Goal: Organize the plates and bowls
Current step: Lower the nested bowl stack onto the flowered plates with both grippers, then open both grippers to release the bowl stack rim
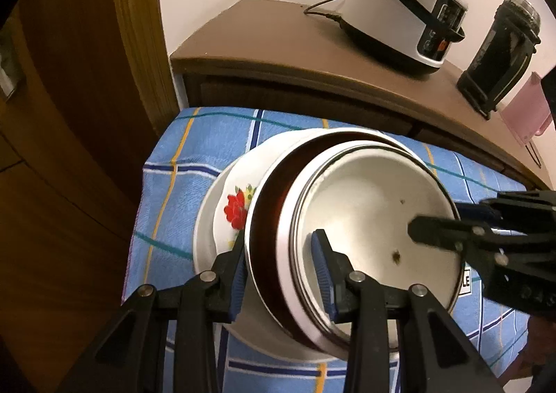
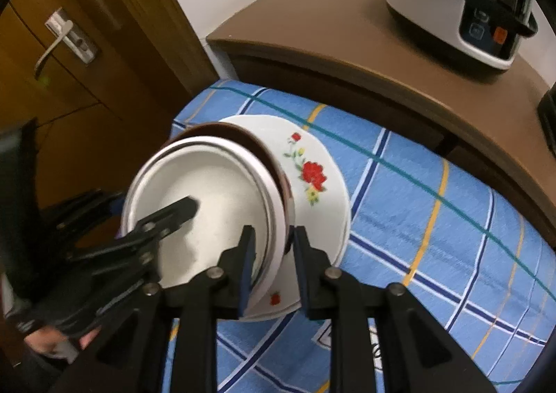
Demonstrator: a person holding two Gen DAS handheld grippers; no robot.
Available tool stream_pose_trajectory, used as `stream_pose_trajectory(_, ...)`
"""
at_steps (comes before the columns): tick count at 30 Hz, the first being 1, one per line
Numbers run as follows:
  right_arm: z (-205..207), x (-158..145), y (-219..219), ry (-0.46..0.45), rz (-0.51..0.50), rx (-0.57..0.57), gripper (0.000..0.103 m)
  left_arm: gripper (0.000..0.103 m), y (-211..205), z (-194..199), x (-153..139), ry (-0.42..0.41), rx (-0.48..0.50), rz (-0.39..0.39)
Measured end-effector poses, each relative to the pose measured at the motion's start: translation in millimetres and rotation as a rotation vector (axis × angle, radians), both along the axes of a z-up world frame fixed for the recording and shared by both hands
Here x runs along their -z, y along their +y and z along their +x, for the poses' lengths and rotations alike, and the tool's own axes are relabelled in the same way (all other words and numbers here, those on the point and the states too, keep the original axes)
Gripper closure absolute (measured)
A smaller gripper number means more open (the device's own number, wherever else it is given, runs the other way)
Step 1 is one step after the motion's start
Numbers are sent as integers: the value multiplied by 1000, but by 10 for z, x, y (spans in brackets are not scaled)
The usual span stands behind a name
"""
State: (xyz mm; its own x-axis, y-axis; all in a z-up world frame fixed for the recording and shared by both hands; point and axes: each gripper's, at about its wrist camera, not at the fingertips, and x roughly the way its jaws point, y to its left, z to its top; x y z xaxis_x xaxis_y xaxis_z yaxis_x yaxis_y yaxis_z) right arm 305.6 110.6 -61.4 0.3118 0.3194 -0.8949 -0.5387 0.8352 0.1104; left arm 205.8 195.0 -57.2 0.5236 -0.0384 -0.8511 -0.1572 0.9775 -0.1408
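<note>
A: What takes up the most room here?

B: The wooden door (image 2: pixel 69 73) along the left side, with its metal handle (image 2: pixel 55 45). Next the brown counter (image 1: pixel 278 55) against the pale wall, carrying a white rice cooker (image 1: pixel 406 7) and a dark jar (image 1: pixel 500 52). In front of it is a lower surface under a blue checked cloth (image 2: pixel 417 205).

A: And the dishes?

B: They are stacked on the cloth. At the bottom lies a white plate with a red flower (image 2: pixel 312 177). Over it sits a bowl with a dark brown inside (image 1: pixel 267 219), and nested in that is a white bowl (image 1: pixel 375 219) with a metal-looking rim. The two bowls lean off level, their openings turned toward the cameras.

A: Are the bowls held?

B: The left gripper (image 1: pixel 281 274) has its fingers (image 1: pixel 321 267) astride the near edge of both bowls, one pad inside the white bowl and one outside the brown one, and they look clamped on the rims. The right gripper (image 2: pixel 274 261) straddles the opposite edge, one finger within the white bowl and the other outside the brown wall, over the plate. There seems to be a thin gap at its pads, so I read those fingers as slightly parted, not pinching.

A: Anything smaller?

B: A pink item (image 1: pixel 528 114) at the counter's right end, and a few dark specks (image 1: pixel 396 255) inside the white bowl.
</note>
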Motion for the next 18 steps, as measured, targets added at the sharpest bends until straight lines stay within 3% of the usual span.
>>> stream_pose_trajectory(13, 24, 37, -19, 2, 25, 20, 77, 64, -11, -3, -14, -31, -3, -1)
stream_pose_trajectory(18, -22, 22, -3, -15, 27, 12, 73, 59, -50, -29, 7, -35, 10, 7)
